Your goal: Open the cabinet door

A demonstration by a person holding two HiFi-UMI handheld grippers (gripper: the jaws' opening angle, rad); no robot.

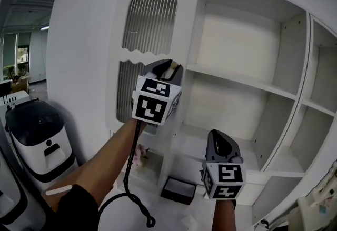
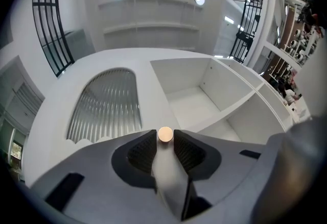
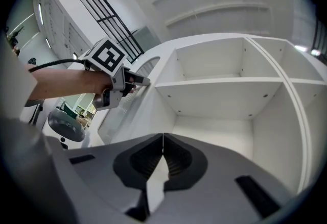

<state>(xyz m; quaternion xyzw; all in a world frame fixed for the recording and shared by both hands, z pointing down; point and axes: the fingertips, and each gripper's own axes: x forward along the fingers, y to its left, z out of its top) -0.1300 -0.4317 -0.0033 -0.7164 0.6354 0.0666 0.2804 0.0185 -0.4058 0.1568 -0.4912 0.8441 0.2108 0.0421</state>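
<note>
The white cabinet door (image 1: 152, 24) has ribbed arched glass panes and stands left of the open shelves (image 1: 237, 80). Its small round cream knob (image 1: 170, 70) is at the door's right edge. My left gripper (image 1: 166, 66) is raised to it. In the left gripper view the knob (image 2: 165, 134) sits right between the fingertips (image 2: 149, 139), which touch it on both sides, so the left gripper (image 2: 164, 133) is shut on it. My right gripper (image 1: 221, 143) hangs lower to the right, in front of the bottom shelf. In its own view the right gripper (image 3: 162, 137) is shut and empty.
A white machine with a black top (image 1: 38, 135) stands at the left. A black shallow box (image 1: 179, 190) lies on the floor below the cabinet, with something pink (image 1: 139, 155) beside it. A black cable (image 1: 134, 193) hangs from my left gripper.
</note>
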